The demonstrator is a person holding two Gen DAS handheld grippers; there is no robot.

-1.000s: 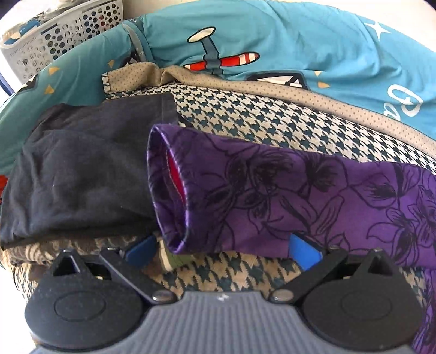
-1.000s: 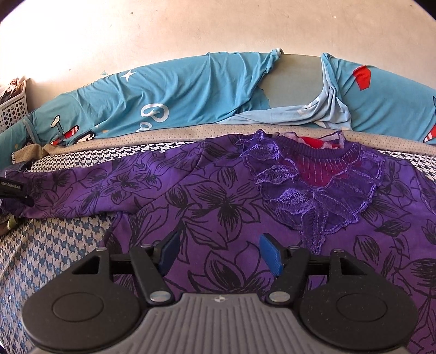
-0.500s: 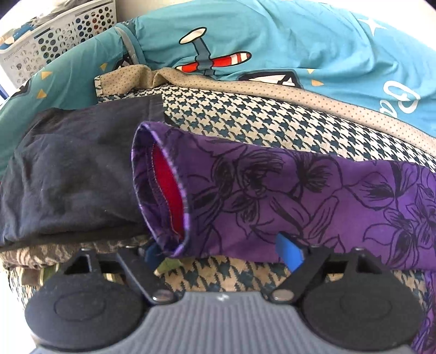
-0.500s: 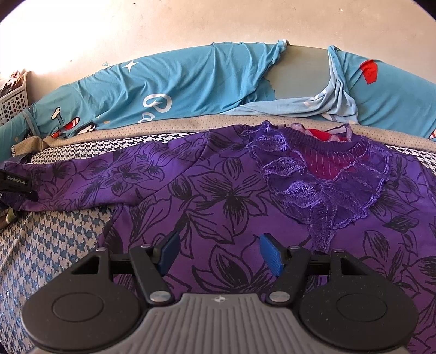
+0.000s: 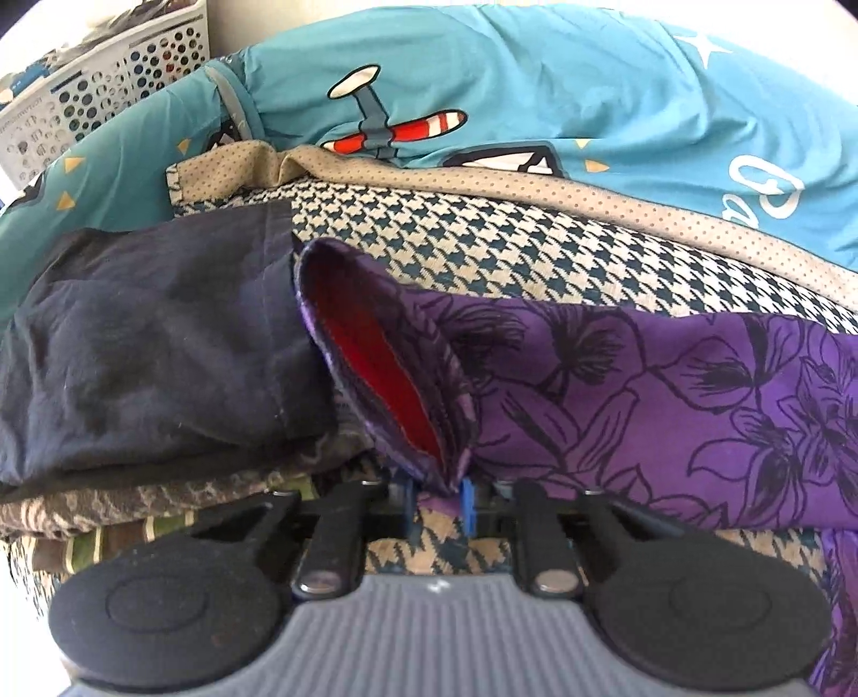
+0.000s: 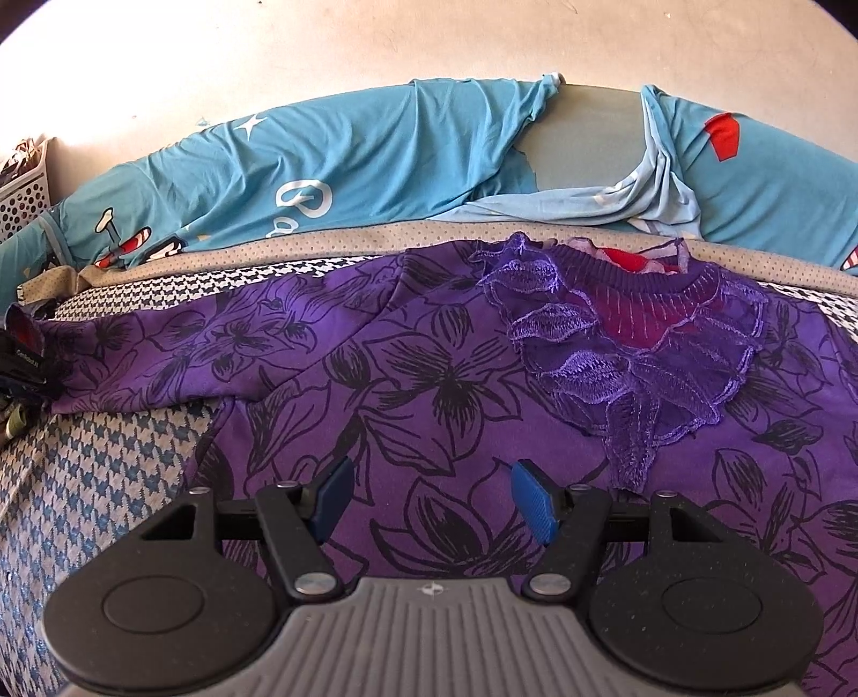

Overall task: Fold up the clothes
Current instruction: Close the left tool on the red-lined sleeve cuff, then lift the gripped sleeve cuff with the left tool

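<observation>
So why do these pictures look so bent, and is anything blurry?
Left wrist view: fisheye bulging, dark corners, laundry basket washed out, claw base soft. Right wrist view: same curving, wall glaring, purple top sharp.

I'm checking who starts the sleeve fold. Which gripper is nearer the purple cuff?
Left. The left gripper pinches the cuff; the right gripper hovers over the shirt's chest.

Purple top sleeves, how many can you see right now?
1. The left sleeve stretches out to the left across the houndstooth cover, its cuff pinched in the left tongs. The other sleeve runs out of view on the right, so it may be hidden.
</observation>
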